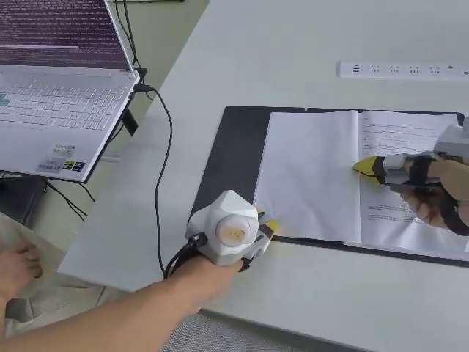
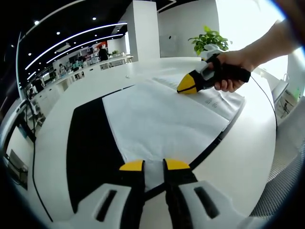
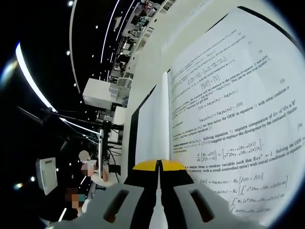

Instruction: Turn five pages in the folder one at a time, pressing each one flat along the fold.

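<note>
An open folder with a black cover (image 1: 231, 147) lies on the white table. A blank turned page (image 1: 308, 176) rests on its left half and a printed page (image 1: 410, 132) on its right. My right gripper (image 1: 364, 167) is shut, with its yellow tips down on the paper at the fold (image 3: 164, 95) between the blank page (image 3: 150, 129) and the printed page (image 3: 228, 119). My left gripper (image 1: 267, 227) sits at the blank page's near edge. Its jaws (image 2: 153, 165) stand a narrow gap apart, with paper showing between them.
An open laptop (image 1: 58, 81) stands at the back left, and a black cable (image 1: 163, 169) runs from it down the table beside the folder. A white power strip (image 1: 399, 70) lies beyond the folder. The table's near edge runs just below my left gripper.
</note>
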Demonstrator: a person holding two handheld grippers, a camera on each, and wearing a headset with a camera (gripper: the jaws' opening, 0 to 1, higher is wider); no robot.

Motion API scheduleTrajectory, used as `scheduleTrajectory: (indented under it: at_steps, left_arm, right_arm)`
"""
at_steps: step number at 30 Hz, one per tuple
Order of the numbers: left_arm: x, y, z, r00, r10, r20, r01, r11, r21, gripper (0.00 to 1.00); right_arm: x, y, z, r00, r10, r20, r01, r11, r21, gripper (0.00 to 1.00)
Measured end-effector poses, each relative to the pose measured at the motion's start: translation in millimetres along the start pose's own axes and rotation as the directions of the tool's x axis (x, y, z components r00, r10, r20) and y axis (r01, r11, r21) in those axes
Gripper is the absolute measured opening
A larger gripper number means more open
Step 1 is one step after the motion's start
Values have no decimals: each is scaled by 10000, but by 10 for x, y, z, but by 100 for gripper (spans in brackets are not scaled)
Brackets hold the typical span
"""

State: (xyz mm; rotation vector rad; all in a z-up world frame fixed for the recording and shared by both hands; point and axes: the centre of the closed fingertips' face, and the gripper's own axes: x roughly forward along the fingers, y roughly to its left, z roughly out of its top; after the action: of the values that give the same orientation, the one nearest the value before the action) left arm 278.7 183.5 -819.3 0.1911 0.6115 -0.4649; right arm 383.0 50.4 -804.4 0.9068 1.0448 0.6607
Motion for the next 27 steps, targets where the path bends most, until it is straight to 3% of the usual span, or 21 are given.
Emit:
scheduleTrajectory:
  at_steps: [12, 27]
  left_arm:
    - [4, 6, -3, 10000, 2, 16, -2, 10000, 50, 14]
    - [-6, 3, -2, 10000, 37, 32, -37, 9999, 105, 13]
  right_arm:
    - [-75, 12, -206, 9996, 128, -232, -127, 9999, 53, 0]
    - [-171, 39, -582, 9958, 460, -785, -444, 9988, 224, 0]
